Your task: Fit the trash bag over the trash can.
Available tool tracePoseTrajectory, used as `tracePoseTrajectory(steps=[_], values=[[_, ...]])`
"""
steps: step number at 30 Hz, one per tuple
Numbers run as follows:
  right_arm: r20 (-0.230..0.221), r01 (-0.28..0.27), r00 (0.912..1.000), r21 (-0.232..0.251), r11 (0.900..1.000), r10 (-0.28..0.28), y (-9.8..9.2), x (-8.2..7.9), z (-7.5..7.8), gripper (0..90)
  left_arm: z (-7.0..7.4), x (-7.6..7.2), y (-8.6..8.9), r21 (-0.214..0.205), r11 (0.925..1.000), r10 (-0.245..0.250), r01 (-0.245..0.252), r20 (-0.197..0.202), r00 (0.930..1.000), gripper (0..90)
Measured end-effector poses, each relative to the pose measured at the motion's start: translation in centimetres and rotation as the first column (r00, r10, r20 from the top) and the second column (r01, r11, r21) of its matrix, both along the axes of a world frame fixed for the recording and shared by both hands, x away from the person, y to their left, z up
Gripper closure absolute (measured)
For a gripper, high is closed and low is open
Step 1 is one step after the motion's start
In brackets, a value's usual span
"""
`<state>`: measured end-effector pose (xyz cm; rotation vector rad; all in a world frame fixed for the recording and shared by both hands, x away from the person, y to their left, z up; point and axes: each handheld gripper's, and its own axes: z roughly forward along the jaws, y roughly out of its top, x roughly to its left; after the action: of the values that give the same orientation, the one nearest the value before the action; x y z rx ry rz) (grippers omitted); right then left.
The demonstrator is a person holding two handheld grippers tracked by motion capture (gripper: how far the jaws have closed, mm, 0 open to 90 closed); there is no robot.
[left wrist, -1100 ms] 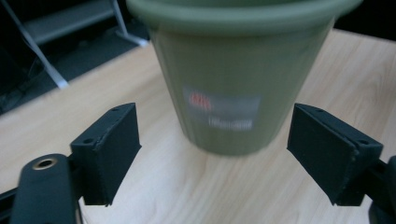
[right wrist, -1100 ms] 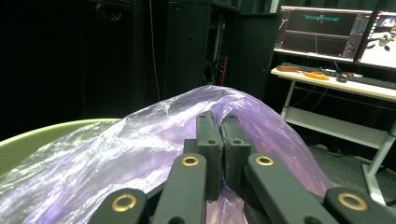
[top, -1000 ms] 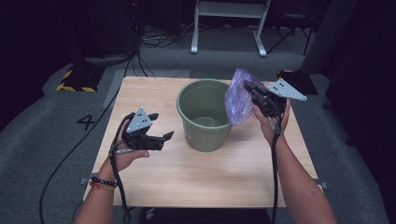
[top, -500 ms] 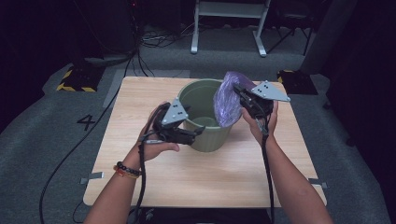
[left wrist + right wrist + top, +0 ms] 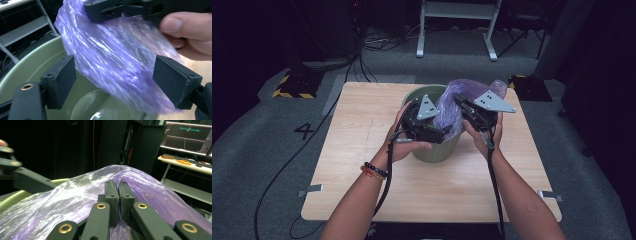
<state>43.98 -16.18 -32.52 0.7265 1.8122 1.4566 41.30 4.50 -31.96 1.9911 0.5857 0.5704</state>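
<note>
**Purple bag held over green bucket, left jaws spread around it**

One bag (image 5: 452, 107), one bucket (image 5: 437, 145), one table (image 5: 362, 165), two grippers are counted. In the high view the bucket is seen standing mid-table, the bag bunched over its rim, between the left gripper (image 5: 439, 134) and right gripper (image 5: 462, 104). Two forearms are seen entering from the bottom; a bracelet (image 5: 374, 171) is worn on the left wrist.

In the left gripper view the bag (image 5: 117, 60) is shown hanging between the spread jaws, neither pad pressing it, with the bucket's inside (image 5: 100, 105) beneath. The right gripper (image 5: 117, 11) is seen above, clamped on the bag's top.

In the right gripper view the right gripper (image 5: 119, 195) is clenched on a fold of bag (image 5: 75, 197); the film is pinched between the pads. A monitor (image 5: 188, 137) and shelf are visible behind, dark in the high view.
</note>
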Motion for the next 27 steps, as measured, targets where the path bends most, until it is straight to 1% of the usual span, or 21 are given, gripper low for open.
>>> tracePoseTrajectory(steps=[2, 3, 5, 6, 7, 8, 9, 10, 11, 12, 14, 15, 16, 17, 18, 19, 20, 22, 23, 25, 27], values=[[0.002, -0.005, 1.0, -0.002, 1.0, 0.005, 0.1, -0.1, 0.0, 87.7, -0.1, 0.4, -0.1, 0.009, 0.9998, 0.019, -0.019, -0.006, 0.9998, 21.1], [0.001, -0.02, 0.9998, 0.0, 0.9998, 0.02, 0.2, -0.2, 0.0, 87.2, -0.1, 0.7, -0.1, 0.023, 0.9988, 0.043, -0.043, 0.007, 0.999, 28.0], [0.007, -0.026, 0.9996, 0.0, 0.9997, 0.026, 0.3, -0.3, 0.1, 86.7, -0.1, 0.8, -0.1, 0.03, 0.9981, 0.053, -0.054, 0.014, 0.9985, 37.0], [0.007, -0.026, 0.9996, 0.0, 0.9997, 0.026, 0.3, -0.3, 0.1, 86.7, -0.1, 0.9, -0.1, 0.034, 0.998, 0.053, -0.054, 0.017, 0.9985, 37.0], [0.007, -0.031, 0.9995, 0.001, 0.9995, 0.031, 0.3, -0.3, 0.1, 86.2, -0.1, 1.1, -0.1, 0.044, 0.9969, 0.064, -0.066, 0.026, 0.9976, 44.5], [0.008, -0.045, 0.999, -0.001, 0.999, 0.045, 0.3, -0.4, 0.1, 85.0, 0.0, 1.4, 0.0, 0.071, 0.9951, 0.067, -0.069, 0.037, 0.9971, 58.2], [0.009, -0.051, 0.9987, -0.004, 0.9987, 0.051, 0.4, -0.4, 0.1, 84.2, 0.1, 1.5, 0.0, 0.075, 0.9947, 0.066, -0.07, 0.047, 0.9967, 66.7], [0.009, -0.051, 0.9987, -0.004, 0.9987, 0.051, 0.4, -0.4, 0.1, 84.2, 0.1, 1.5, 0.0, 0.075, 0.9947, 0.066, -0.07, 0.047, 0.9967, 72.4], [0.008, -0.058, 0.9983, -0.007, 0.9983, 0.058, 0.4, -0.4, 0.1, 83.5, 0.1, 1.5, 0.0, 0.088, 0.993, 0.074, -0.079, 0.059, 0.9955, 72.4], [0.006, -0.061, 0.9981, -0.01, 0.9981, 0.061, 0.4, -0.4, 0.1, 82.2, 0.1, 1.6, 0.0, 0.098, 0.9918, 0.074, -0.081, 0.075, 0.9944, 77.4], [0.005, -0.069, 0.9976, -0.013, 0.9975, 0.07, 0.3, -0.5, 0.0, 77.9, 0.1, 1.7, 0.1, 0.107, 0.9909, 0.072, -0.082, 0.089, 0.9934, 84.3], [-0.002, -0.074, 0.9973, -0.022, 0.997, 0.074, 0.1, -0.6, -0.1, 69.8, 0.1, 1.8, 0.1, 0.115, 0.9893, 0.078, -0.089, 0.093, 0.9926, 87.6], [-0.002, -0.074, 0.9973, -0.022, 0.997, 0.074, 0.1, -0.6, -0.1, 69.8, 0.0, 1.9, 0.2, 0.123, 0.9888, 0.072, -0.084, 0.094, 0.9929, 87.6], [-0.012, -0.066, 0.9977, -0.028, 0.9974, 0.066, -0.2, -0.7, -0.4, 62.5, -0.2, 2.1, 0.3, 0.141, 0.9859, 0.076, -0.09, 0.101, 0.992, 88.9], [-0.012, -0.066, 0.9977, -0.028, 0.9974, 0.066, -0.2, -0.7, -0.4, 62.5, -0.2, 2.1, 0.3, 0.141, 0.9859, 0.076, -0.09, 0.101, 0.992, 89.0], [-0.024, -0.06, 0.9979, -0.022, 0.998, 0.059, -0.7, -0.8, -0.7, 54.8, -0.3, 2.2, 0.3, 0.154, 0.9836, 0.079, -0.095, 0.107, 0.9911, 89.1], [-0.024, -0.06, 0.9979, -0.022, 0.998, 0.059, -0.7, -0.8, -0.7, 54.8, -0.4, 2.3, 0.4, 0.154, 0.9837, 0.078, -0.094, 0.104, 0.9915, 89.1], [-0.037, -0.045, 0.9983, -0.011, 0.9989, 0.044, -1.4, -0.9, -0.7, 50.0, -0.4, 2.4, 0.7, 0.152, 0.984, 0.077, -0.092, 0.105, 0.9915, 89.2], [-0.037, -0.039, 0.9986, 0.0, 0.9992, 0.039, -2.2, -1.2, -0.7, 46.9, -0.5, 2.3, 0.8, 0.162, 0.9822, 0.077, -0.095, 0.113, 0.9906, 89.3], [-0.036, -0.035, 0.9987, -0.001, 0.9994, 0.035, -2.6, -1.3, -0.6, 45.6, -0.6, 2.3, 0.9, 0.161, 0.9819, 0.081, -0.1, 0.117, 0.9898, 89.3], [-0.034, -0.031, 0.999, -0.014, 0.9994, 0.03, -3.5, -1.4, -0.6, 41.6, -0.8, 2.4, 1.0, 0.17, 0.9801, 0.082, -0.101, 0.118, 0.9896, 89.3]])
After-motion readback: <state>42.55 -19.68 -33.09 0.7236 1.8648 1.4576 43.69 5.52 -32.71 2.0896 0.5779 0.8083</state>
